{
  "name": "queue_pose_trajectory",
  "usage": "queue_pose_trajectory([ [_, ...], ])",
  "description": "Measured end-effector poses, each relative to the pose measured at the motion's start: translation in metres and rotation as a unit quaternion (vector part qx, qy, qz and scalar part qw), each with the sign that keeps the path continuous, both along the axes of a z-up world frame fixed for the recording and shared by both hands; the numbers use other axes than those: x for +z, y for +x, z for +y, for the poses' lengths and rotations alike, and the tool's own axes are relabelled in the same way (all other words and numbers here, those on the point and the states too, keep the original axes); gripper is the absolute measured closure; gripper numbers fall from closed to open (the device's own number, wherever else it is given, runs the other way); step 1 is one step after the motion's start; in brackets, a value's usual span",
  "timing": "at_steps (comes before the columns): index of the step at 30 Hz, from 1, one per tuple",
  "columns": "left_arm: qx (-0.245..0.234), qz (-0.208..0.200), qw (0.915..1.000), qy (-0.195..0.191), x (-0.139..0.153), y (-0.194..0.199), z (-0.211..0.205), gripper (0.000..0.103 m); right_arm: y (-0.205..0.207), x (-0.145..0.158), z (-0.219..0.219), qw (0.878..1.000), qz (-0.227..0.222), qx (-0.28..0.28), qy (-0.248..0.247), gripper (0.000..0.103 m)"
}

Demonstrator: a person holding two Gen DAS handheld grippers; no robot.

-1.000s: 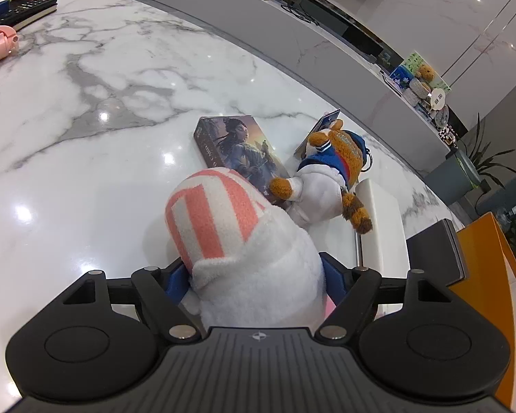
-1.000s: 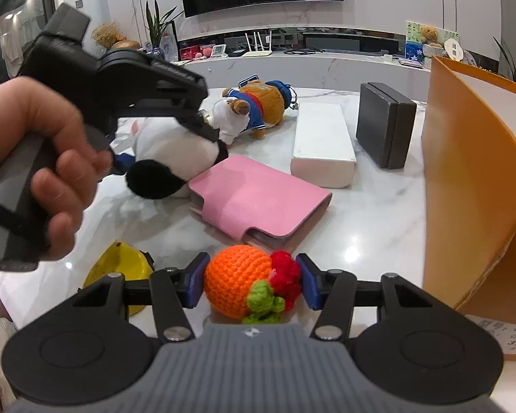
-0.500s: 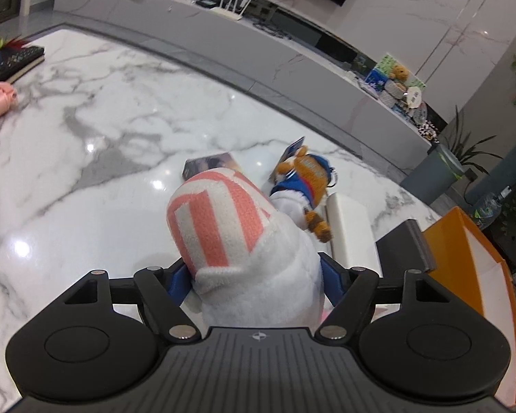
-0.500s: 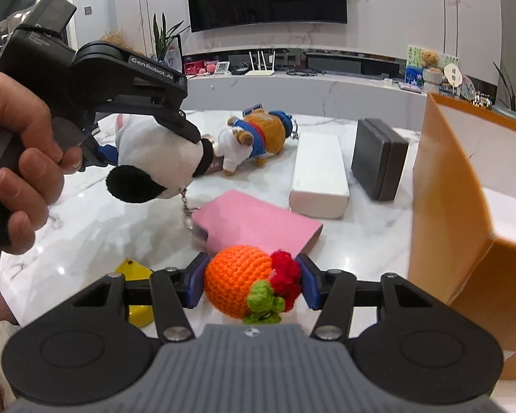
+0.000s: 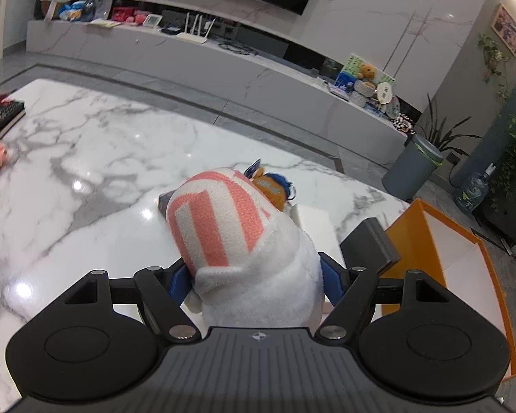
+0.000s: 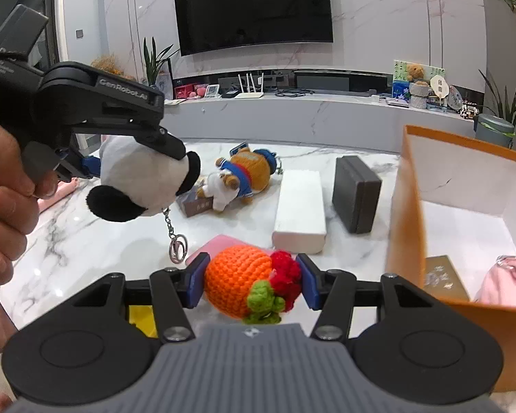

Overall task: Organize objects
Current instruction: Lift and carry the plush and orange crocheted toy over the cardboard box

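My left gripper [image 5: 254, 275] is shut on a white plush toy [image 5: 223, 220] with a pink-and-white striped knit part, held above the marble table [image 5: 86, 179]. The right wrist view shows that toy [image 6: 141, 179] as white with black ears, a keyring [image 6: 177, 246] dangling under it, and a hand gripping the left gripper [image 6: 130, 161]. My right gripper [image 6: 251, 282] is shut on a crocheted orange fruit [image 6: 234, 282] with red and green trim, just left of an open orange box [image 6: 406, 206].
On the table lie a brown bear plush in blue [image 6: 247, 172] resting on a book [image 6: 196, 204], a white box [image 6: 302, 206], a dark grey box [image 6: 356, 196], a pink pouch [image 6: 216, 244] and a yellow item [image 6: 141, 316]. The orange box holds a pink item [image 6: 502, 282] and a gold card [image 6: 443, 277].
Both grippers have risen with their toys. The white plush has left the table, its keyring now hanging free. More of the orange box's inside shows.
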State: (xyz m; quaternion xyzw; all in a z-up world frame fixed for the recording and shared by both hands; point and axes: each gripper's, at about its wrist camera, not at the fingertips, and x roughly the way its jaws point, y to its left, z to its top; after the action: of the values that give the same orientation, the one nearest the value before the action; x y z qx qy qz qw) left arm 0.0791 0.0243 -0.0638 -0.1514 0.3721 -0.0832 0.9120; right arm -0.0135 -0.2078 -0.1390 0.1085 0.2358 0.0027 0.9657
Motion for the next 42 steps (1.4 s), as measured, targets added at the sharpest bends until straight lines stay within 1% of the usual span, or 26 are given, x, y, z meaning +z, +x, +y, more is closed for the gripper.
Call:
queue_pose_trajectory([
  [2,-0.009,-0.008,0.9999,0.004,0.006,-0.002,-0.004,0.019,-0.002,0.004,-0.004,1.000,-0.002,-0.004,-0.003,0.047],
  [5,-0.023,-0.017,0.9995,0.011,0.015,-0.006,-0.013,0.019,-0.004,0.008,-0.010,1.000,-0.003,0.006,0.011,0.047],
  [8,-0.033,-0.022,0.9992,0.009,0.021,-0.010,-0.019,0.019,-0.008,0.015,-0.009,1.000,-0.011,0.002,-0.004,0.047],
  [12,-0.042,-0.029,0.9986,0.011,0.028,-0.013,-0.025,0.019,-0.013,0.027,-0.016,1.000,-0.023,-0.002,0.003,0.047],
  [16,-0.054,-0.039,0.9976,0.016,0.036,-0.018,-0.033,0.019,-0.019,0.036,-0.024,0.999,-0.030,-0.007,-0.006,0.047],
  [22,-0.071,-0.065,0.9951,0.022,0.056,-0.027,-0.044,0.019,-0.029,0.052,-0.036,0.999,-0.039,-0.020,-0.023,0.047],
  [27,-0.094,-0.099,0.9898,0.039,0.080,-0.033,-0.061,0.019,-0.034,0.074,-0.055,0.997,-0.054,-0.023,-0.042,0.047],
  [31,-0.115,-0.122,0.9845,0.051,0.093,-0.036,-0.078,0.019,-0.037,0.096,-0.080,0.997,-0.056,-0.037,-0.044,0.047],
  [35,-0.137,-0.132,0.9805,0.049,0.098,-0.035,-0.094,0.019,-0.038,0.116,-0.112,0.996,-0.056,-0.056,-0.032,0.047],
  [38,-0.154,-0.142,0.9763,0.056,0.098,-0.035,-0.111,0.019,-0.040,0.130,-0.133,0.996,-0.052,-0.069,-0.031,0.047],
  [42,-0.179,-0.139,0.9726,0.052,0.096,-0.031,-0.135,0.019,-0.044,0.141,-0.157,0.996,-0.046,-0.071,-0.029,0.047],
])
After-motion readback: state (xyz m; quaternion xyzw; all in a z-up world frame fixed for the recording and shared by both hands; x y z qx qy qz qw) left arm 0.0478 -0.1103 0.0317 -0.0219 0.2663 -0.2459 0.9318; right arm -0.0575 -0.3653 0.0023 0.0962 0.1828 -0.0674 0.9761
